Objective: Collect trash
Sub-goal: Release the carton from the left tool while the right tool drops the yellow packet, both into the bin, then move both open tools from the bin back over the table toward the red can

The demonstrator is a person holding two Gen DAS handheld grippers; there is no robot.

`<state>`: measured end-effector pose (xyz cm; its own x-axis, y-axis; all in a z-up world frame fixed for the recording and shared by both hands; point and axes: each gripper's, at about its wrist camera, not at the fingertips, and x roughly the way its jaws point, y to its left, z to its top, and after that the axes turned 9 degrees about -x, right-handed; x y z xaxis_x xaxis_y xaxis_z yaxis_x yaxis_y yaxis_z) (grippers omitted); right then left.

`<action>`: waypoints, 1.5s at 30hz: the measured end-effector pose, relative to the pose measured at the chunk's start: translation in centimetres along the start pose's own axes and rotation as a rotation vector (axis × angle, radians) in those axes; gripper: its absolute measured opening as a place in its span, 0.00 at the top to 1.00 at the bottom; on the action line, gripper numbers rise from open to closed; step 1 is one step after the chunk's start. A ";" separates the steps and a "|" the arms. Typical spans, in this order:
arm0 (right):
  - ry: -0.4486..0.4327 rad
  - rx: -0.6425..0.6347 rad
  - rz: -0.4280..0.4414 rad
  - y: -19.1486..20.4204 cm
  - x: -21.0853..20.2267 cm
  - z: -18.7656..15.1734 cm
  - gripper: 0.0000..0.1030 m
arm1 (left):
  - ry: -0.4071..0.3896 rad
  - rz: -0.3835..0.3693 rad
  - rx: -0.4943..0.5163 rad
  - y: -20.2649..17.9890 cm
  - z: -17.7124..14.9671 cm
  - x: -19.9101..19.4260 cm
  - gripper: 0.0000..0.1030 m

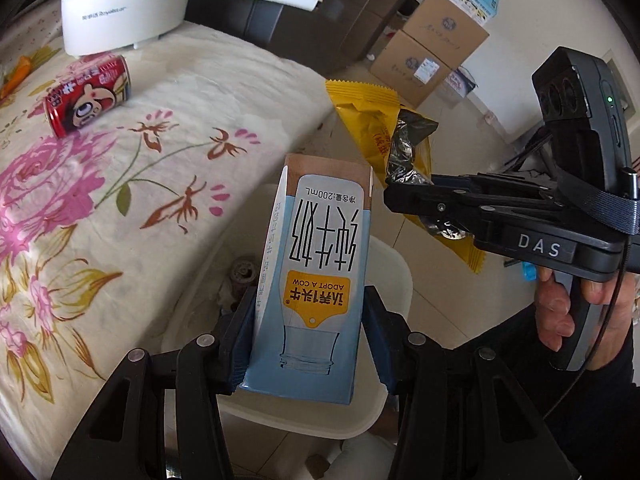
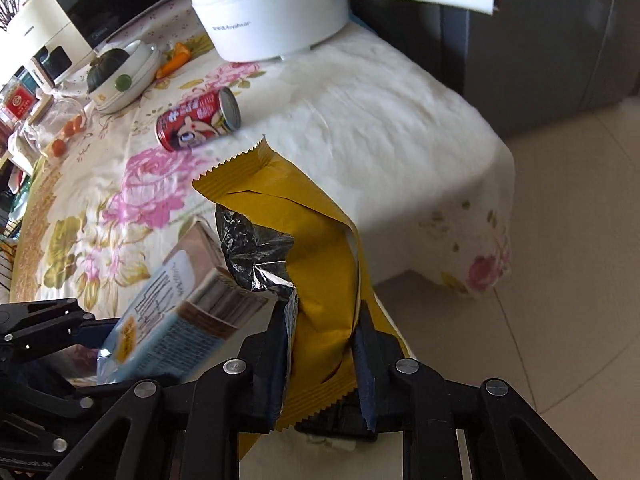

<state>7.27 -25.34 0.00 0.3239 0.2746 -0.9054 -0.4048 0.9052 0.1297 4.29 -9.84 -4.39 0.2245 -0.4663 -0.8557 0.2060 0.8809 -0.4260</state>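
Note:
My left gripper (image 1: pixel 310 320) is shut on a blue and white milk carton (image 1: pixel 320 248), its pads pressing both sides. The carton hangs past the table's edge over a white plastic rim (image 1: pixel 394 280). My right gripper (image 2: pixel 322 320) is shut on a crumpled yellow snack wrapper (image 2: pixel 316 240) with silver foil lining, held beside the carton (image 2: pixel 172 308). The left wrist view shows the right gripper (image 1: pixel 400 200) from the side with the wrapper (image 1: pixel 368 120) standing up out of it. A red drink can (image 1: pixel 90 94) lies on its side on the tablecloth, apart from both grippers.
A table with a floral cloth (image 1: pixel 120 200) carries a white electric pot (image 2: pixel 272 12), a lidded bowl (image 2: pixel 120 76) and jars at the far left. Cardboard boxes (image 1: pixel 428 52) stand on the tiled floor (image 2: pixel 560 240). A person's hand (image 1: pixel 568 312) grips the right handle.

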 end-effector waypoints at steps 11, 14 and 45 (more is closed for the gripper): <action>0.048 0.030 0.020 -0.3 1.3 -1.5 0.71 | 0.038 0.030 -0.017 0.6 -0.1 1.9 0.46; 0.062 0.012 0.022 0.2 2.0 -1.1 0.68 | 0.044 0.030 -0.030 1.1 0.0 2.1 0.43; 0.104 0.008 0.009 0.3 3.7 0.1 0.52 | 0.029 0.042 -0.029 1.6 1.1 2.2 0.42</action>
<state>8.43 -23.98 -3.27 0.2295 0.2476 -0.9413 -0.4002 0.9056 0.1406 6.21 -9.54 -6.68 0.2043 -0.4270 -0.8809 0.1692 0.9017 -0.3978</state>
